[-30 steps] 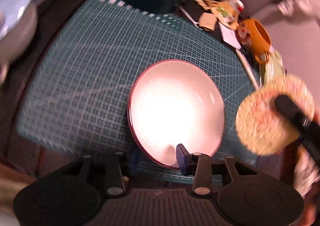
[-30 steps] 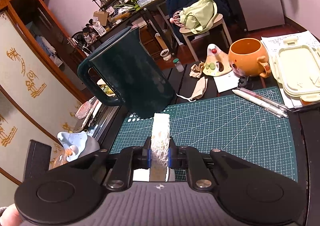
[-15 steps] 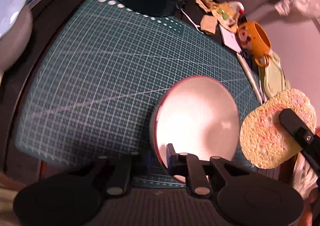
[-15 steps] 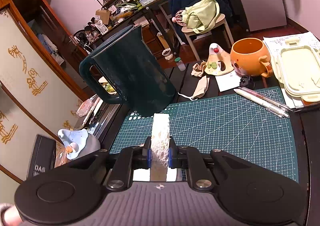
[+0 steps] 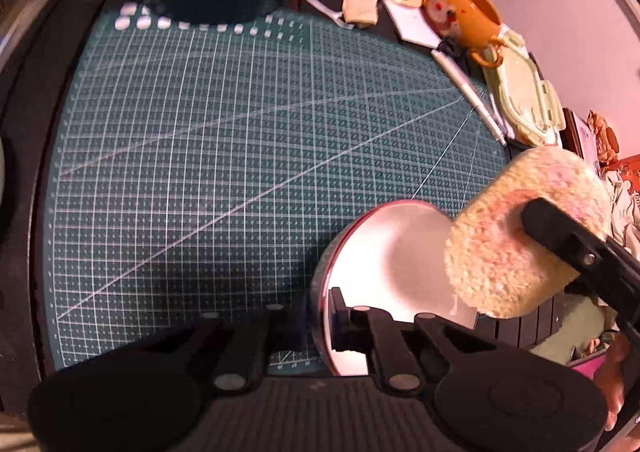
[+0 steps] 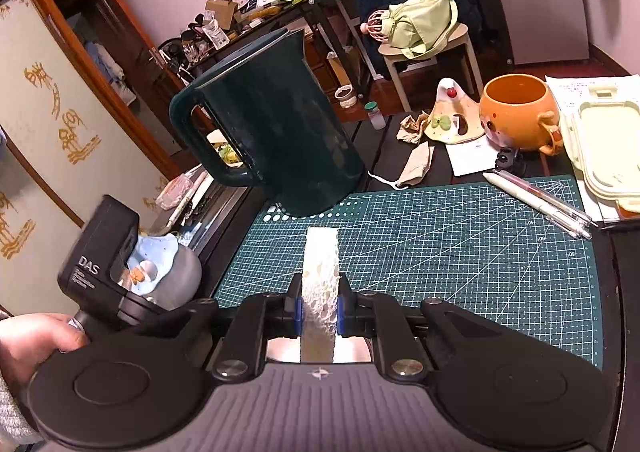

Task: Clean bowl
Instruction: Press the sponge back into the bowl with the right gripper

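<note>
A white bowl with a red rim point(image 5: 394, 252) is tilted up at the near right edge of the green cutting mat point(image 5: 240, 155). My left gripper point(image 5: 320, 322) is shut on the bowl's near rim. My right gripper point(image 6: 319, 310) is shut on a round yellow sponge point(image 6: 320, 272), seen edge-on in the right wrist view. In the left wrist view the sponge point(image 5: 516, 240) overlaps the bowl's right side, with a right gripper finger point(image 5: 560, 236) across it. A strip of the bowl point(image 6: 352, 350) shows just below the sponge in the right wrist view.
A dark green pitcher point(image 6: 276, 123) stands at the mat's far left corner. An orange mug point(image 6: 516, 111), pens point(image 6: 536, 199) and a pale green lidded container point(image 6: 608, 147) lie along the mat's far right. A grey pot with blue cloth point(image 6: 168, 272) sits left of the mat.
The bowl has moved from the mat's middle to its near right edge and tilted up. The sponge has moved in over the bowl's right side.
</note>
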Demonstrator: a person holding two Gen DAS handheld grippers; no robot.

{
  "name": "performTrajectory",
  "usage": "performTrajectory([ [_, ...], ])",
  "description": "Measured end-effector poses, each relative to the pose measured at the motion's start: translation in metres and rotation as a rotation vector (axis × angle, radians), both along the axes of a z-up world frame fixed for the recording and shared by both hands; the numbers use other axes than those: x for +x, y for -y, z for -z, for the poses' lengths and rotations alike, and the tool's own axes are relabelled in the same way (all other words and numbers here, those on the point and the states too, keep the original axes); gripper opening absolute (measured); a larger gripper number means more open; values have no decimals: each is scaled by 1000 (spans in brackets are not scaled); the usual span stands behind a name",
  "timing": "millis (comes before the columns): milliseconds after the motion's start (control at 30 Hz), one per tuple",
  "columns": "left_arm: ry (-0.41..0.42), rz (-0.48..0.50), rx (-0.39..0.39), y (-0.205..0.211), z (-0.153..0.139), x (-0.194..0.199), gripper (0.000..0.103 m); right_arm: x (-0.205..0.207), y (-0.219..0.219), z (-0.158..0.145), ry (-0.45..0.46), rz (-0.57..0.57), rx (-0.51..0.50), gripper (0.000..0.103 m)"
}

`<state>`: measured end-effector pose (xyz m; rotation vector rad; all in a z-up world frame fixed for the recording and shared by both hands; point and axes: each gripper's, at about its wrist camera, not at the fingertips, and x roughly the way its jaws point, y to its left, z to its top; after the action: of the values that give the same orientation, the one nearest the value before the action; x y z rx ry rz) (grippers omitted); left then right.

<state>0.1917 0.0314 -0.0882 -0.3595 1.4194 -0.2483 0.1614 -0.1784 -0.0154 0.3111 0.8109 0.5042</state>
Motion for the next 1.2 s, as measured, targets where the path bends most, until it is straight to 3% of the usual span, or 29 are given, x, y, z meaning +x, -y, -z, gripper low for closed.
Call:
performTrajectory([
  [67,7,-33,-18,-1,-1,-7,19,-1,-1,0,1,-5,-3,14],
  [200,20,-100,-54,-4,-3,-20,42,-3,-3,-2,7,-12,-8,14],
  [267,26,-133,-72,-5,-4,-26,42,-5,-5,-3,12,-14,-17,14],
  [333,51,-161,-72,-6,-5,-32,35,-7,-8,-4,20,-18,-31,14],
  [367,63,-165,-48,-3,-4,-34,28,-9,-11,-6,33,-25,-49,14],
  [400,78,-167,-10,1,-2,-37,14,-10,-13,-7,39,-31,-58,14],
  [433,86,-166,9,4,-1,-38,11,-12,-15,-8,47,-42,-68,14],
  [700,102,-204,-68,-14,2,-39,12,-19,-30,10,90,-98,-98,13],
  [833,89,-238,-122,-25,5,-42,13,-31,-46,25,157,-148,-166,13],
  [1033,77,-252,-150,-28,10,-39,13,-40,-64,47,177,-219,-288,13],
  [1100,76,-250,-153,-28,12,-38,13,-43,-69,46,211,-225,-347,13],
  [1200,64,-248,-181,-30,14,-36,14,-51,-80,45,317,-206,-557,13],
])
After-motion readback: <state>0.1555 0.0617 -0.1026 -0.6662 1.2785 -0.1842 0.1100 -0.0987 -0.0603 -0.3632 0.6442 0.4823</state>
